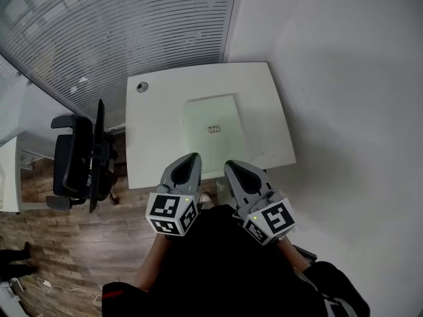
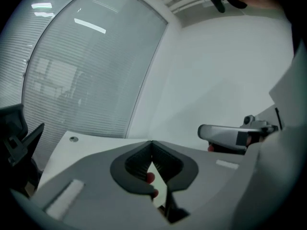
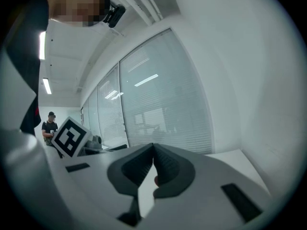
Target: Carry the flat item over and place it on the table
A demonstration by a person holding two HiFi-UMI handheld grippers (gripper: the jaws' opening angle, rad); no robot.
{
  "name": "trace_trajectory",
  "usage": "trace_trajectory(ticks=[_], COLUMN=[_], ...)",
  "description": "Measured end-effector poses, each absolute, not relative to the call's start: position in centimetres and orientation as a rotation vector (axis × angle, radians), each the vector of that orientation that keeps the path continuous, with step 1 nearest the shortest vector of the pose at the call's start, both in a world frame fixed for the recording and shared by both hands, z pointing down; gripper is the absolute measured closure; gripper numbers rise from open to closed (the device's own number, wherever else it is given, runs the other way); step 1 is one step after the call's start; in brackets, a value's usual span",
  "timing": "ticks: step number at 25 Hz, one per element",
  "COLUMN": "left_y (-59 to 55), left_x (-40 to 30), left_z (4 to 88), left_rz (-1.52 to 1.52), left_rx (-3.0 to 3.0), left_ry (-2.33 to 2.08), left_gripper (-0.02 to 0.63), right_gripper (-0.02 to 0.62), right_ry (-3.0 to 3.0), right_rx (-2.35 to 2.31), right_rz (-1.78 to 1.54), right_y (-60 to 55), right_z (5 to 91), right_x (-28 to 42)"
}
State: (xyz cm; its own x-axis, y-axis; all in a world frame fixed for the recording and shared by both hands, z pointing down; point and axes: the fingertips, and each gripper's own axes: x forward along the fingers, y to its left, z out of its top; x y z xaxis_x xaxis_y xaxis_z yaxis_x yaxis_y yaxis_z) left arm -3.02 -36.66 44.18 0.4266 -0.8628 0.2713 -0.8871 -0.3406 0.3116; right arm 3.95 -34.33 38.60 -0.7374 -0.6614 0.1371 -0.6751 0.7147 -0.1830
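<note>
A pale, flat rectangular sheet with a small dark label [image 1: 213,134] lies in the middle of the white square table [image 1: 152,150], which fills the centre of the head view. The sheet's edges run roughly parallel to the table's edges. No gripper is touching it.

The 2 grey grippers are side by side at the lower centre of that view, close to the person's body and just short of the table's near edge. The left gripper [image 1: 193,158] has its jaws pressed together, the tips meeting with nothing between them, as its own view confirms [image 2: 152,144]. The right gripper [image 1: 231,167] is likewise closed, its jaw tips touching on nothing [image 3: 153,147].

A round grey grommet [image 1: 142,86] sits near the table's far left corner. A black office chair [image 1: 79,157] stands on the brown wood-pattern floor [image 1: 73,243] at the left of the frame. A glass wall with horizontal blinds [image 1: 119,32] fills the upper left.
</note>
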Motion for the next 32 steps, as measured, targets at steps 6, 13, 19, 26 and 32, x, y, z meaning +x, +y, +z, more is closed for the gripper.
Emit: trace_trajectory(ticks=[6, 13, 19, 26, 32], left_y=[-35.2, -34.3, -33.9, -34.4, -34.4], left_x=[-2.8, -2.4, -2.8, -1.7, -0.5], left_z=[41.1, 40.2, 41.2, 41.3, 41.4], left_rz=[0.054, 0.069, 0.103, 0.062, 0.086], left_rx=[2.398, 2.455, 2.434, 2.454, 2.487], left_ry=[-1.596, -1.65, -1.655, -1.606, -1.573], left_gripper=[0.6, 0.6, 0.6, 0.6, 0.6], right_gripper=[0.594, 0.594, 0.594, 0.595, 0.595], right_ry=[-2.912, -2.953, -2.927, -2.91, -2.9], right_rx=[1.047, 0.972, 1.025, 1.061, 1.094], right_rz=[0.336, 0.424, 0.364, 0.329, 0.319], right_y=[-33.7, -33.1, -33.2, -33.3, -33.2], right_z=[37.5, 37.6, 37.7, 37.5, 37.3], right_x=[3.5, 3.0, 3.3, 4.1, 4.7])
